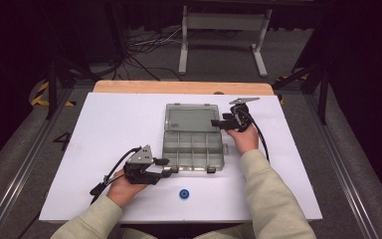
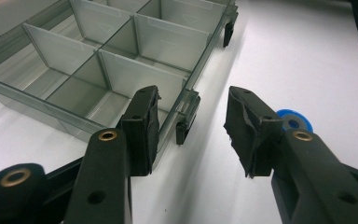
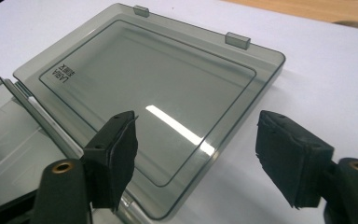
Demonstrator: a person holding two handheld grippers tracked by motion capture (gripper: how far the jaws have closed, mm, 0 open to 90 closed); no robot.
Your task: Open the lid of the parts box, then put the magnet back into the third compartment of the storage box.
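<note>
The left gripper (image 1: 165, 167) hovers with its jaws apart just off the near left corner of the open organizer box (image 1: 193, 149), by one of its front latches (image 2: 187, 122). The right gripper (image 1: 225, 122), jaws also spread with nothing between them, sits at the right edge of the box's lid (image 3: 158, 100), which lies flat on the desk (image 1: 109, 129) toward its far edge. The left gripper view shows the divided compartments (image 2: 135, 74) bare inside, and a small blue ring (image 2: 294, 122) half hidden behind one jaw; from the high view that ring (image 1: 183, 193) lies alone near the desk's front edge. The right gripper view shows small printing (image 3: 62, 73) on the lid, too fine to read.
</note>
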